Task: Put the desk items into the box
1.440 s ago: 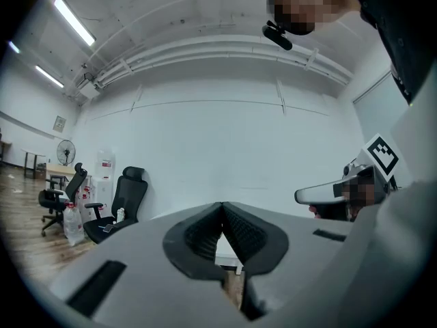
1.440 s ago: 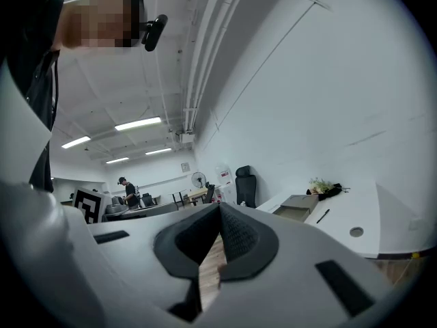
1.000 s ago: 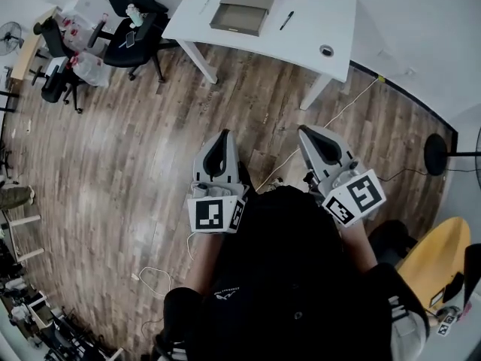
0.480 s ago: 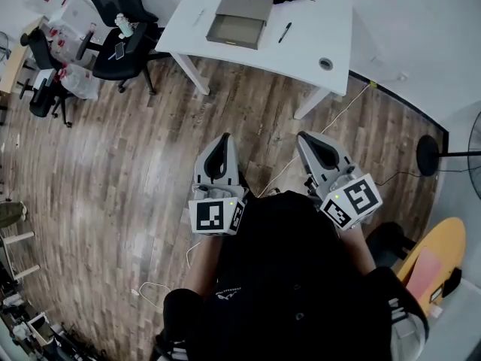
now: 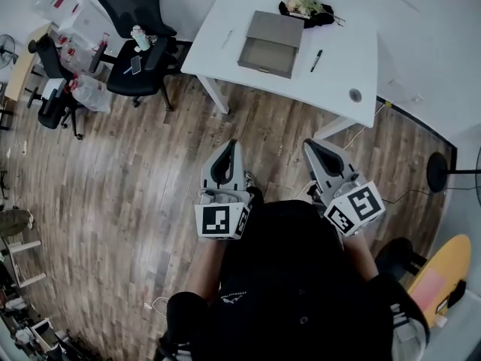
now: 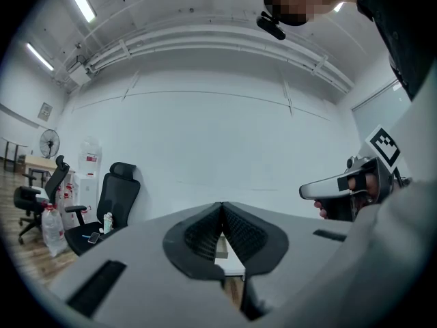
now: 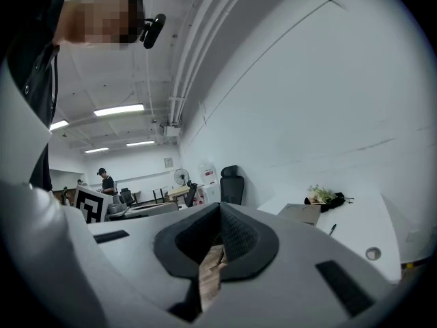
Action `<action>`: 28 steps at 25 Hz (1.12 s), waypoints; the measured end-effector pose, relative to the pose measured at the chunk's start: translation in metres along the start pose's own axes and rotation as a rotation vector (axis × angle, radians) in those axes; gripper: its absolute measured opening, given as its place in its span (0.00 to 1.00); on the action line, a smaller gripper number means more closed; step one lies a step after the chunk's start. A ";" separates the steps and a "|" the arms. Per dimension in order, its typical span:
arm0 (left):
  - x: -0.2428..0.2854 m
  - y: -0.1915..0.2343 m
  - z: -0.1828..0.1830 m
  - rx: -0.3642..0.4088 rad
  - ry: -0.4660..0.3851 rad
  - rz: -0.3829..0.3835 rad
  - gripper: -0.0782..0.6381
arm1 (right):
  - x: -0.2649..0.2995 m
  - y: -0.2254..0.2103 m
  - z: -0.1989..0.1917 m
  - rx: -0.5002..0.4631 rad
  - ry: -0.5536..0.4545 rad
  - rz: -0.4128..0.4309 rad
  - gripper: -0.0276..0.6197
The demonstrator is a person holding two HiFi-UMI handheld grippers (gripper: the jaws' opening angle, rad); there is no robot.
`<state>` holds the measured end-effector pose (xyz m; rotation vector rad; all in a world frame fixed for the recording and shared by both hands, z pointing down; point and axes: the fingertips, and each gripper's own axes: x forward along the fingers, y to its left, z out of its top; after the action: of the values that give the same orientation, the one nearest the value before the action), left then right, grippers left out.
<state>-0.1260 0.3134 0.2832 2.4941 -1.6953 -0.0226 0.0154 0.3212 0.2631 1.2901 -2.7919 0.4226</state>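
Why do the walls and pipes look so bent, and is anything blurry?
Left gripper view: the wide lens bows the ceiling pipes and blackens the corners. Right gripper view: same bowing; the strip lights glare white. Head view: the wooden floor curves outward, fairly sharp.

A white desk [image 5: 334, 70] stands on a wood-plank floor [image 5: 150, 149] beside a white wall. An open grey box [image 5: 271, 34] sits near the desk's middle. A black pen [image 5: 316, 59] lies just to its right, apart from it. A dark bundle topped with greenery [image 5: 307, 7] rests at the far edge. A round cable port [image 5: 355, 95] marks the near right corner.
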 end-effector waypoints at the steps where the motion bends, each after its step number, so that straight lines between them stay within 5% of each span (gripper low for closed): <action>1: 0.003 0.014 0.001 0.005 0.001 0.000 0.12 | 0.014 0.003 0.000 0.001 -0.002 -0.001 0.04; 15: 0.044 0.140 0.009 0.010 0.008 -0.020 0.12 | 0.134 0.026 0.007 0.001 0.001 -0.043 0.04; 28: 0.076 0.168 -0.007 -0.023 0.039 0.031 0.12 | 0.187 -0.003 0.001 0.004 0.056 -0.001 0.04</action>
<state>-0.2525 0.1824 0.3136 2.4353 -1.7079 0.0095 -0.1042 0.1800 0.2898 1.2597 -2.7462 0.4567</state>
